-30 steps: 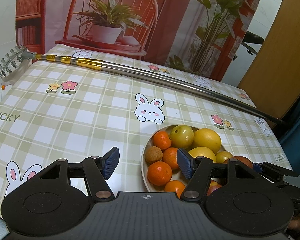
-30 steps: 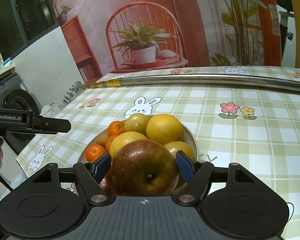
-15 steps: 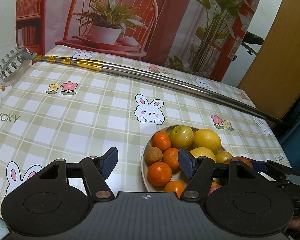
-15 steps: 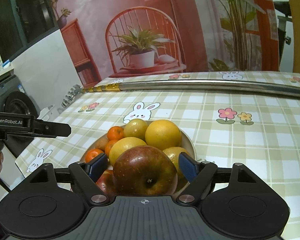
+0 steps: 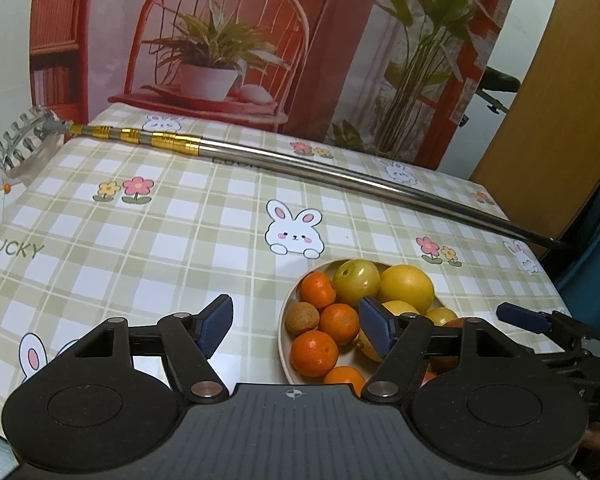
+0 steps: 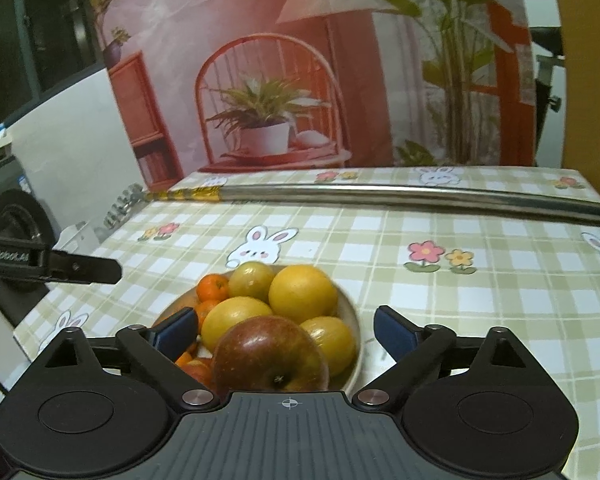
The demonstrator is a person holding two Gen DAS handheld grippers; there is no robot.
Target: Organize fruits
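A cream bowl (image 5: pixel 281 330) (image 6: pixel 354 312) holds several tangerines (image 5: pixel 314 352), a round brown fruit (image 5: pixel 302 318), a yellow-green fruit (image 5: pixel 356 282) and yellow citrus (image 6: pixel 302 292). A dark red apple (image 6: pixel 270 356) lies on the near side of the pile. My right gripper (image 6: pixel 286 330) is open, its blue pads (image 6: pixel 394 334) standing apart on either side of the apple. Just left of the bowl, my left gripper (image 5: pixel 296 326) hangs open and empty, with its right pad over the bowl's near part. The fruit under the apple is hidden.
A long steel telescopic pole (image 5: pixel 340 176) with a gold section and a rake head (image 5: pixel 20 144) lies across the far side of the checked tablecloth (image 5: pixel 140 240). A printed backdrop stands behind the table. The table's edge runs close on the right.
My right gripper has opened and let go of the apple, which now rests on the fruit pile. The left gripper has hardly moved.
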